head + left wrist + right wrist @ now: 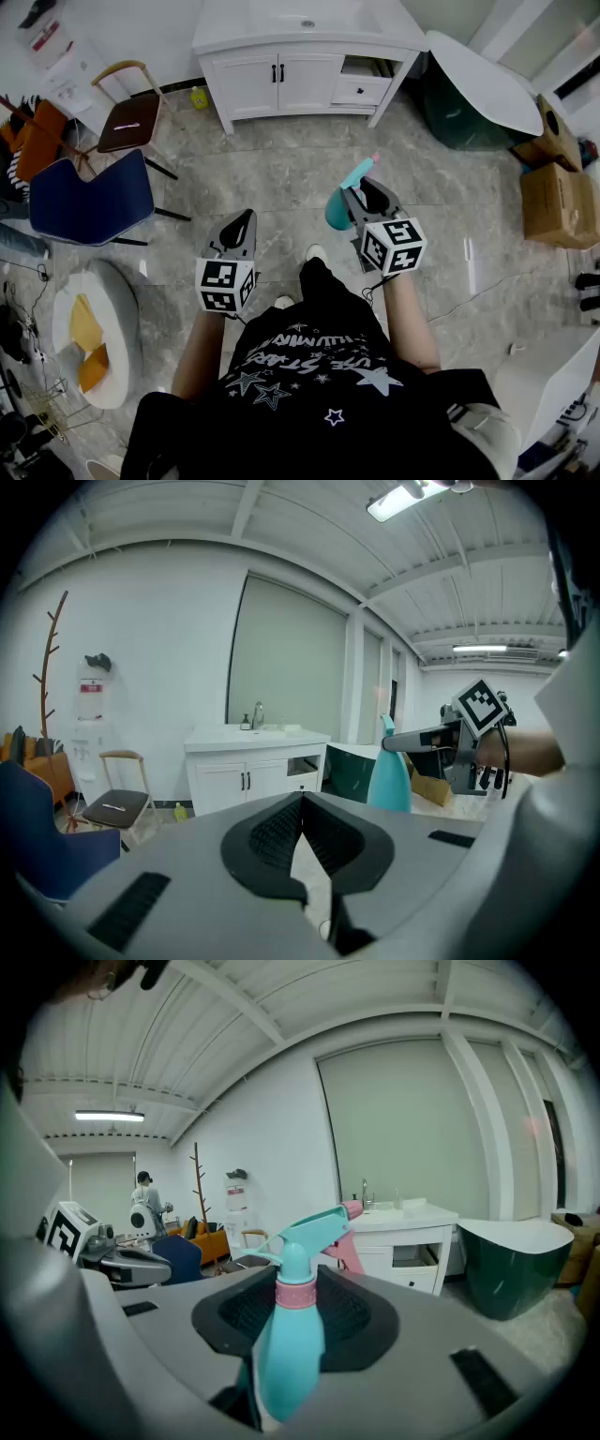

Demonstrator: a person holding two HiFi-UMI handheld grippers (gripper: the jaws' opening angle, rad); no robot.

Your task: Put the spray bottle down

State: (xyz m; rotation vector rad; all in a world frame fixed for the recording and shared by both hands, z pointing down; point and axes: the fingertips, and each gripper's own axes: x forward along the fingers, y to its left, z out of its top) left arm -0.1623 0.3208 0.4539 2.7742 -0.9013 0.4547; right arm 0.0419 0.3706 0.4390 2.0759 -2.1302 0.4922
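Note:
A turquoise spray bottle [286, 1344] with a pink collar and pink nozzle tip stands upright between the jaws of my right gripper [292, 1321], which is shut on its body. In the head view the spray bottle [343, 200] hangs over the marble floor ahead of the person, held by the right gripper [361, 199]. From the left gripper view the bottle [389, 780] shows at the right. My left gripper [237, 228] is level beside it to the left, jaws together with nothing in them; the left gripper [298, 841] shows only a thin slit.
A white vanity cabinet [305, 61] with a sink stands ahead. A blue chair [89, 202] and a brown chair [127, 117] are at the left. A round white table [487, 80], a dark green bin [511, 1265] and cardboard boxes [558, 202] are at the right.

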